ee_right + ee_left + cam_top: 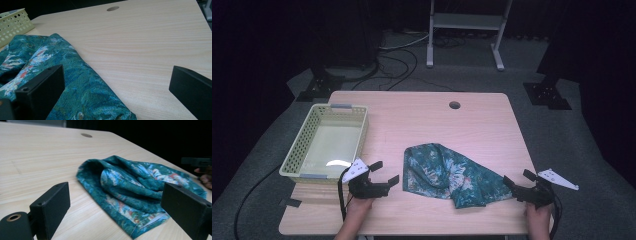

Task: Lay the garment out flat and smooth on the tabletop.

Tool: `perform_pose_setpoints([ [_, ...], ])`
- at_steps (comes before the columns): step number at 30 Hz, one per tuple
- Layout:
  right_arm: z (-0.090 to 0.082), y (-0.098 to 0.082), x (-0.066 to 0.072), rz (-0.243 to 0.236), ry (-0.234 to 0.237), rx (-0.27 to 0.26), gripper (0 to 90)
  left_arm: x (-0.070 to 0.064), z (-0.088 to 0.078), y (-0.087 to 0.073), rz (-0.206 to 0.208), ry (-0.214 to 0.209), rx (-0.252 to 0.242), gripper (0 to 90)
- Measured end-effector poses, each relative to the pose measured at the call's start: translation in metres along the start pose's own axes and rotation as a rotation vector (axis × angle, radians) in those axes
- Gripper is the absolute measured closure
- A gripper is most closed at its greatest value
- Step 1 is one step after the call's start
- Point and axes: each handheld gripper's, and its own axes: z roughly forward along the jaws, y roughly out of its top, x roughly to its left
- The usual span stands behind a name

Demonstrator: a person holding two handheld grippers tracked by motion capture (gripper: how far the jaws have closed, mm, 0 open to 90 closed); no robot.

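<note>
Teal floral cloth [452,175] lies bunched on the near half of the wooden table [437,120], between the two grippers. It looks light, limp and loosely folded, so it should drape and slide when lifted; the hemmed edges at either end seem the surest places to pinch. The left gripper [382,176] sits just left of the cloth, jaws apart and empty. The right gripper [518,181] stands at the cloth's right end, jaws spread wide, nothing clamped. A yellow perforated basket [297,150] waits at the far left.
</note>
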Motion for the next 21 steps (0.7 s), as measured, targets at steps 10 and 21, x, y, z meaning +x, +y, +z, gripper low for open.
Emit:
perform_pose_setpoints([
  [10, 0.000, 0.000, 0.001, -0.012, -0.002, 0.002, 0.0, -0.005, -0.022, -0.009, 0.031, -0.033, 0.022, 0.4],
  [21, 0.001, 0.000, 0.003, -0.036, 0.019, 0.012, 0.0, -0.003, -0.041, -0.018, 0.007, -0.055, -0.006, 0.4],
])
